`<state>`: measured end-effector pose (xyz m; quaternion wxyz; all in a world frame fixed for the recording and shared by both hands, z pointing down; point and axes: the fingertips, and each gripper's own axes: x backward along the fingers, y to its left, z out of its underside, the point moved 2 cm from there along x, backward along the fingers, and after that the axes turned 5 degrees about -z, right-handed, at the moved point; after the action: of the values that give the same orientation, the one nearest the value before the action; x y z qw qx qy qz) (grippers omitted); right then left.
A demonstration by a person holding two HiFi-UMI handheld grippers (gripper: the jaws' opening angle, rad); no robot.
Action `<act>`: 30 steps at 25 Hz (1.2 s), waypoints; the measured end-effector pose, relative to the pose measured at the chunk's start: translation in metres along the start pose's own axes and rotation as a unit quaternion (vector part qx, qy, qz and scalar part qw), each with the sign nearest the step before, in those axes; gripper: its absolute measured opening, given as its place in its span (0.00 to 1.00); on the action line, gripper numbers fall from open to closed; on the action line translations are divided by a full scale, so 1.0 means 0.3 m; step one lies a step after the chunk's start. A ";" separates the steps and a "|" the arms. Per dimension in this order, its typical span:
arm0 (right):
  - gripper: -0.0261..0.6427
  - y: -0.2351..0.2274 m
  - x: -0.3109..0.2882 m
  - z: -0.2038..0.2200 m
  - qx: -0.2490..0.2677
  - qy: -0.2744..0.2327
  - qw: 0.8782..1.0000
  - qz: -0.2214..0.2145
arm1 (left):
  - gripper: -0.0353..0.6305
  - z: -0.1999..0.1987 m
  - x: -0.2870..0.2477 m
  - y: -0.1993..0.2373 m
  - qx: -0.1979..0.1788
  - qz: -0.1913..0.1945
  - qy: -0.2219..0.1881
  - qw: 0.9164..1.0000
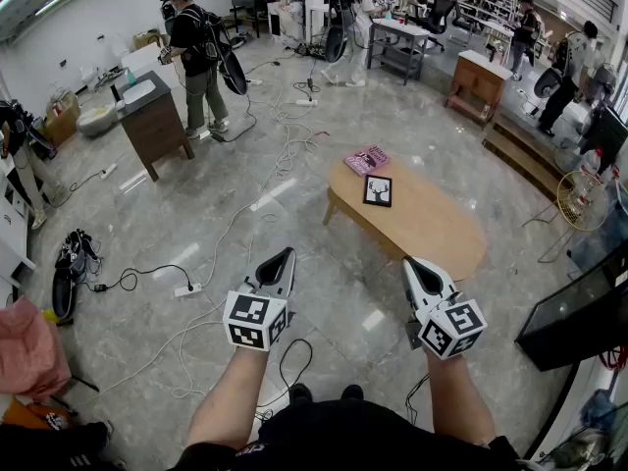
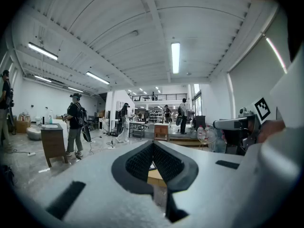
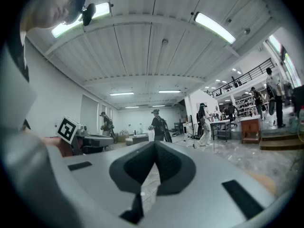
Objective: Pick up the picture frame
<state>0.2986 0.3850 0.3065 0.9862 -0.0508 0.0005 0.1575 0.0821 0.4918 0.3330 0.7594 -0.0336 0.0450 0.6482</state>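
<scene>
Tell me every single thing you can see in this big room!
Picture frame: one, black, deer picture, on the table.
Book: one, pink, on the table beyond the frame.
Table: one, light wood, oval, middle of the floor.
Cabinet: one, dark brown, far left.
Power strip: one, white, floor at left.
Cables: many, white and black, across the floor.
Fan: one, pale wire cage, right of the table.
People: several, mostly dark clothes, far side.
Left tongs: one, white with black pads, shut, empty.
Right tongs: one, same colours, shut, empty.
</scene>
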 end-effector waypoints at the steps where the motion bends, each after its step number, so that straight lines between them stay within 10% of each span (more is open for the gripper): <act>1: 0.04 0.003 0.002 -0.001 0.000 -0.002 1.000 -0.001 | 0.06 0.001 0.007 0.001 -0.001 -0.002 0.000 1.000; 30: 0.05 -0.174 0.214 0.067 -0.028 -0.008 0.998 -0.047 | 0.06 0.049 -0.019 -0.256 -0.037 -0.049 0.031 0.998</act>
<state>0.3756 0.3577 0.3306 0.9906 -0.0774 -0.0144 0.1117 0.1574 0.4756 0.3478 0.7866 -0.0839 0.0423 0.6102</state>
